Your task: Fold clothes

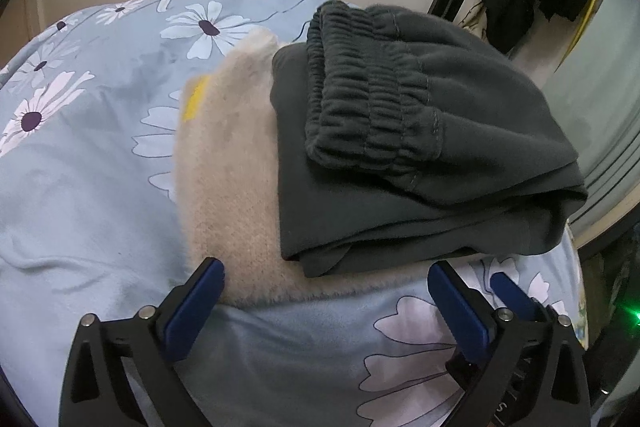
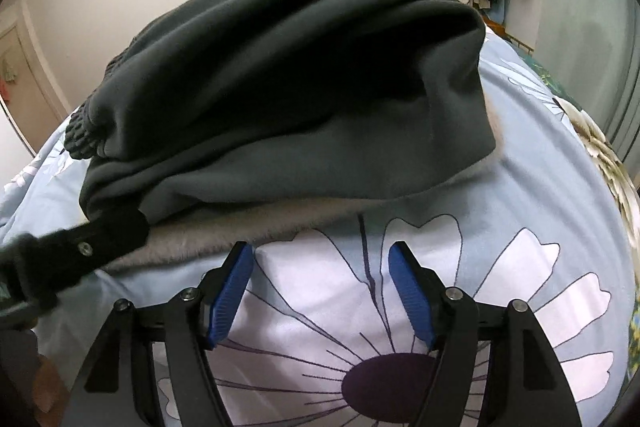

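Floral sheet [image 1: 92,163] under everything. Folded grey trousers [image 1: 420,147] on cream fleece [image 1: 232,163], waistband on top. Stack at 12 o'clock of left gripper [image 1: 326,277], jaws wide apart, empty, left finger touching fleece edge. Right gripper [image 2: 320,259] half open, empty, trousers [image 2: 288,87] at 12 o'clock, near.

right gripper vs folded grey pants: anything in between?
Only bedsheet and the fuzzy cream garment's edge, on which the folded grey pants rest. The right wrist view shows it; the right gripper is open, holding nothing.
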`<state>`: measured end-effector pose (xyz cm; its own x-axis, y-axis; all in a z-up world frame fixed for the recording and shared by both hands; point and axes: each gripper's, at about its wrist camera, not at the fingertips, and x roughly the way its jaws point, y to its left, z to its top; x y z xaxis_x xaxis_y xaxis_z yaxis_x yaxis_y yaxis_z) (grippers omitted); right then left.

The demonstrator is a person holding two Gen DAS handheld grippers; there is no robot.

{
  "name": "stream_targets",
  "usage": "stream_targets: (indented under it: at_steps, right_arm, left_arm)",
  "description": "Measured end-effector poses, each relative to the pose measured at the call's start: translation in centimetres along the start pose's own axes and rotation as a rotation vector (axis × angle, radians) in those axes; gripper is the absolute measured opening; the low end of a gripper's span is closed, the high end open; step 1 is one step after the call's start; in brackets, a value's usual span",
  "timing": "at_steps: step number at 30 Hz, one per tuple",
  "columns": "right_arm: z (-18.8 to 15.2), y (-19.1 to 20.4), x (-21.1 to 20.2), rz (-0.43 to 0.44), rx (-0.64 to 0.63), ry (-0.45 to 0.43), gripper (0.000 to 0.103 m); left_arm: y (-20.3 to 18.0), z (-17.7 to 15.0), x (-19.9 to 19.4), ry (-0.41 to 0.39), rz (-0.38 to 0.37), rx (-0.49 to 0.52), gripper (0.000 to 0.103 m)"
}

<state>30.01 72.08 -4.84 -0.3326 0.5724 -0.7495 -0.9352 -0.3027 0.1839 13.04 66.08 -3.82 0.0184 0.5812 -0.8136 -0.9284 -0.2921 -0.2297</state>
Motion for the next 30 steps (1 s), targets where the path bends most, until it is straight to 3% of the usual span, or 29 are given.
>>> stream_targets:
  at_steps: [9, 30]
  right_arm:
    - [0.5, 0.0, -0.1, 0.004, 0.022, 0.006, 0.074]
    - [1.3, 1.0, -0.7, -0.012, -0.007, 0.010, 0.074]
  left_arm:
    - [-0.4, -0.2, 0.5, 0.014, 0.030, 0.017, 0.103]
    - [1.1, -0.7, 0.5, 0.010, -0.002, -0.021, 0.103]
